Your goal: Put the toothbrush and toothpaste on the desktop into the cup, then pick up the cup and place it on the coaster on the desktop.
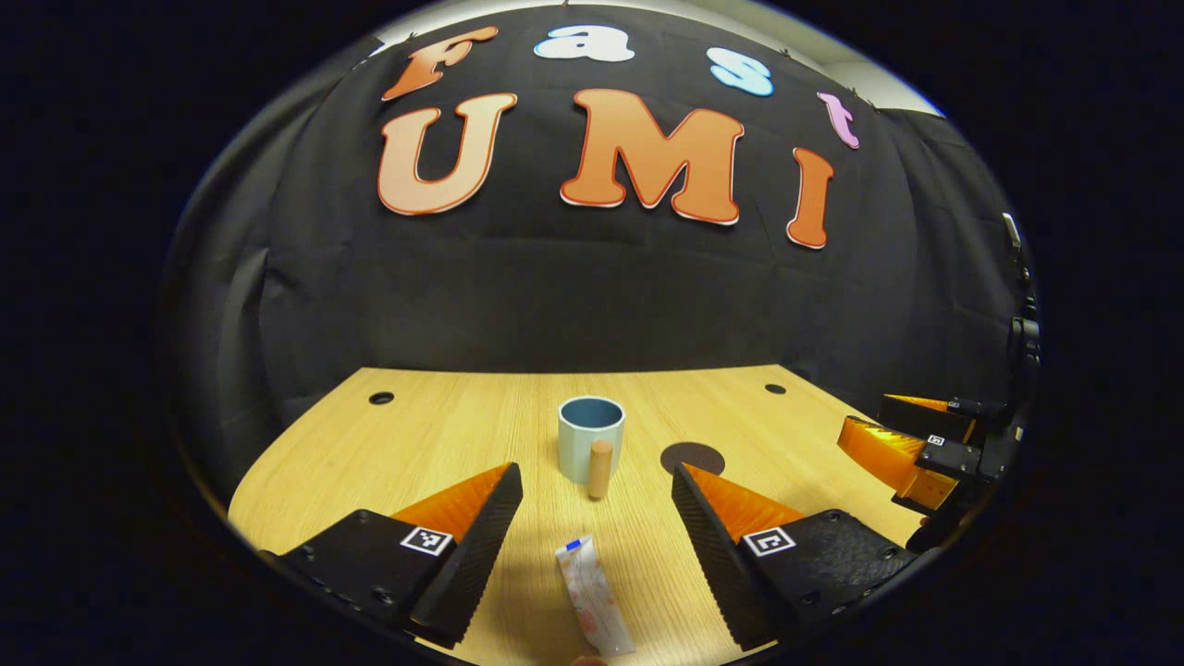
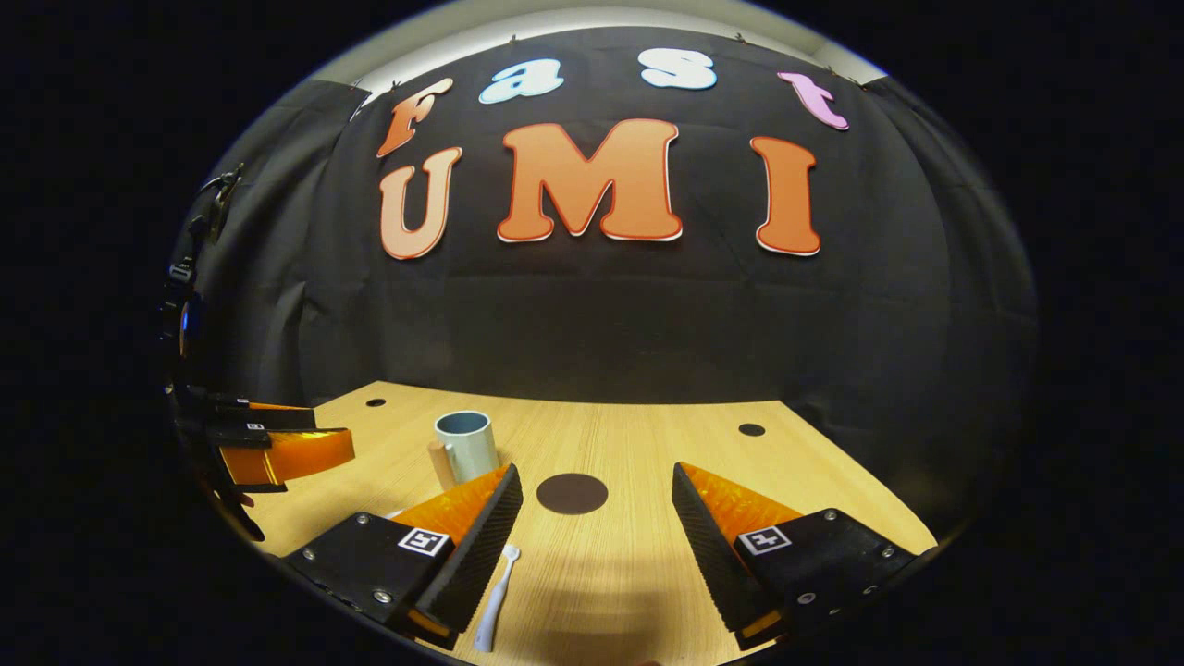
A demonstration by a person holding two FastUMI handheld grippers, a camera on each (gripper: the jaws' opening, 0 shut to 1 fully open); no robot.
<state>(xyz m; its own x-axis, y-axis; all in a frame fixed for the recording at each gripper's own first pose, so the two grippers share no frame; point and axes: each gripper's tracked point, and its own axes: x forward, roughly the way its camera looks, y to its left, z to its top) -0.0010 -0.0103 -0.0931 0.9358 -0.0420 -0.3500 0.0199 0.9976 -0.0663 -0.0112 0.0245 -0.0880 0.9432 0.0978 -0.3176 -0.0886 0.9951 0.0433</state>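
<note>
In the left gripper view, the left gripper has its two fingers spread wide, with nothing between them under grip. It hangs above the light wooden desktop. The small white toothpaste tube with a blue end and a pale printed pattern lies flat on the wood in the gap between the fingers, touching neither of them, its blue end pointing away towards the cup.

Beyond the fingertips stands the pale blue-grey ceramic cup with a darker inside, upright, with a rounded wooden handle on the side facing the camera. Just to the right of the cup is the flat round dark brown coaster, lying bare on the desktop.

In the right gripper view, the right gripper is likewise opened wide and holds nothing. The white toothbrush lies on the desktop just beside its left-hand finger; whether it touches that finger cannot be told. The coaster sits ahead between the fingers, and the cup stands farther to the left of it, partly behind the fingertip.

Each gripper also shows at the edge of the other's view, off to the side, held above the desktop.
</note>
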